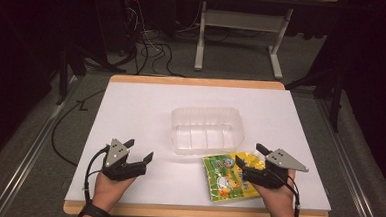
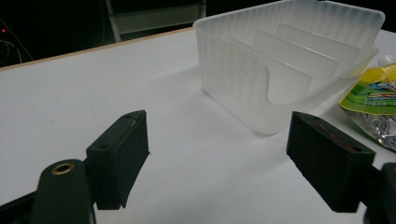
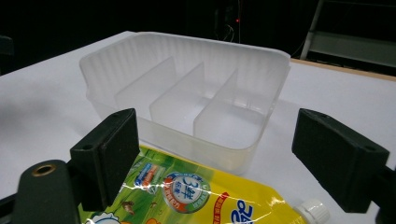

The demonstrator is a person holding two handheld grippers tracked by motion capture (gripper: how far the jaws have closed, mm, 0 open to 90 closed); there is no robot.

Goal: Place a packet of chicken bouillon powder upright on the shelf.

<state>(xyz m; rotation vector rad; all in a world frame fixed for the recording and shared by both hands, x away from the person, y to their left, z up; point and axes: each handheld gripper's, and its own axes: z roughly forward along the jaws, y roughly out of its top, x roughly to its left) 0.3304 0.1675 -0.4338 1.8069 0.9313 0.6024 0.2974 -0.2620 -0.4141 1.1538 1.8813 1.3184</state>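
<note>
High view: a flat yellow-and-green foil spout pouch (image 1: 226, 178) was seen lying near the front right corner of the white table top (image 1: 141, 111), just in front of a clear ribbed plastic bin (image 1: 207, 129) with three dividers, set near the middle. The right gripper (image 1: 251, 159) was held over the pouch's right end — jaws spread wide, nothing pinched. The left gripper (image 1: 139, 151) was held near the front left edge, well apart from the bin — jaws likewise spread, empty.
</note>
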